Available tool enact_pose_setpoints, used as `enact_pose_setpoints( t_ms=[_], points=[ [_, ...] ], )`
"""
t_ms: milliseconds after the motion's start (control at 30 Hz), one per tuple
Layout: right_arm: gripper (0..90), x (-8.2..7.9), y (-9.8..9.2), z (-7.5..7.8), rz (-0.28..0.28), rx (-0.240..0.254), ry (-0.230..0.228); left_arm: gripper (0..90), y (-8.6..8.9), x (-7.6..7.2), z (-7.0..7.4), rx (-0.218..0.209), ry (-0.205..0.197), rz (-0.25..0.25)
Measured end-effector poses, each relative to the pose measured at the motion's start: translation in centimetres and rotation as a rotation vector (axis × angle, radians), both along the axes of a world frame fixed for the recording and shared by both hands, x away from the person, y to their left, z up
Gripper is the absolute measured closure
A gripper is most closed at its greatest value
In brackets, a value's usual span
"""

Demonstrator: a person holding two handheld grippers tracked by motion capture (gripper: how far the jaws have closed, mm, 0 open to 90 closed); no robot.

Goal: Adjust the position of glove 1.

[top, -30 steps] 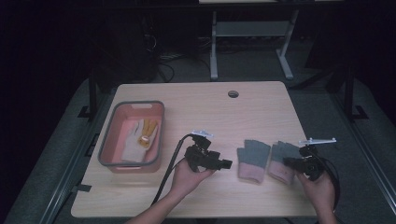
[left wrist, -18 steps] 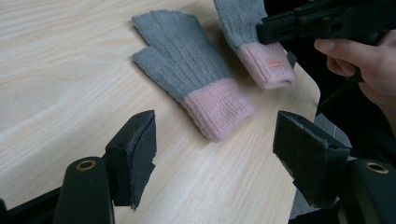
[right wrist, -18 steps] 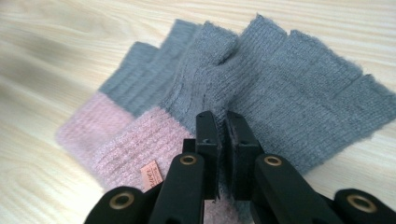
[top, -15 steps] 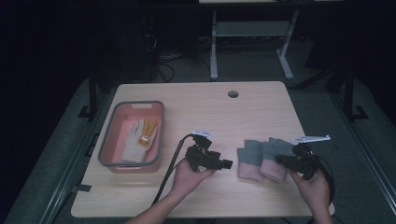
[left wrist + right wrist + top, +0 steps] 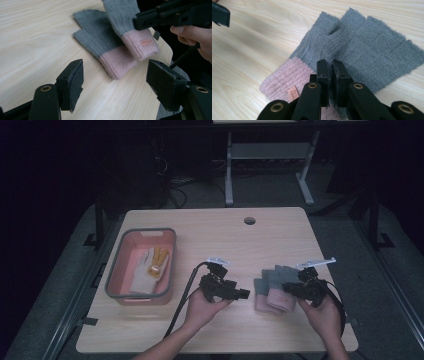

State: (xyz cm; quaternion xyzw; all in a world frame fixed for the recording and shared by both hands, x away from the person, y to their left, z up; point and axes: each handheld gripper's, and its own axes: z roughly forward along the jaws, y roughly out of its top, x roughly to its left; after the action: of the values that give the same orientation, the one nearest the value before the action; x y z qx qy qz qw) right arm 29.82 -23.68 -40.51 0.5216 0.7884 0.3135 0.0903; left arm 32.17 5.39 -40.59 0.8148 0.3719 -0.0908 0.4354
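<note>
Two grey knit gloves with pink cuffs lie at the table's front right. The held glove (image 5: 280,287) (image 5: 127,27) (image 5: 364,45), with a small label on its cuff, rests partly over the other glove (image 5: 262,292) (image 5: 100,45). My right gripper (image 5: 291,289) (image 5: 330,68) is shut on the grey part of the upper glove, and its black jaws (image 5: 160,17) reach in from the top right of the left gripper view. My left gripper (image 5: 243,294) (image 5: 115,82) is open, just left of the gloves and pointing at them, with nothing between its jaws.
A pink bin (image 5: 116,270) with a grey rim stands at the table's left, holding a white glove (image 5: 142,270) and a yellow-orange item (image 5: 157,262). A round cable hole (image 5: 249,220) is at the back. The table's right edge (image 5: 345,310) is close to the right hand.
My right gripper has moved left with its glove, which lay apart to the right and now overlaps the other glove. The left gripper has stayed put.
</note>
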Motion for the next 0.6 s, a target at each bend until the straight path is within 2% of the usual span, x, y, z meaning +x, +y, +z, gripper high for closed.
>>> enact_pose_setpoints(
  t_ms=[300, 600],
  points=[
    [85.2, 0.9, 1.8, -0.5, 0.019, -0.02, 0.028, 30.0, 0.3, 0.0, 0.1, 0.001, -0.001, 0.012],
    [85.1, 1.3, 2.8, -1.2, 0.037, -0.033, 0.035, 29.1, 0.3, 0.0, 0.2, -0.005, -0.007, 0.009]
  ],
)
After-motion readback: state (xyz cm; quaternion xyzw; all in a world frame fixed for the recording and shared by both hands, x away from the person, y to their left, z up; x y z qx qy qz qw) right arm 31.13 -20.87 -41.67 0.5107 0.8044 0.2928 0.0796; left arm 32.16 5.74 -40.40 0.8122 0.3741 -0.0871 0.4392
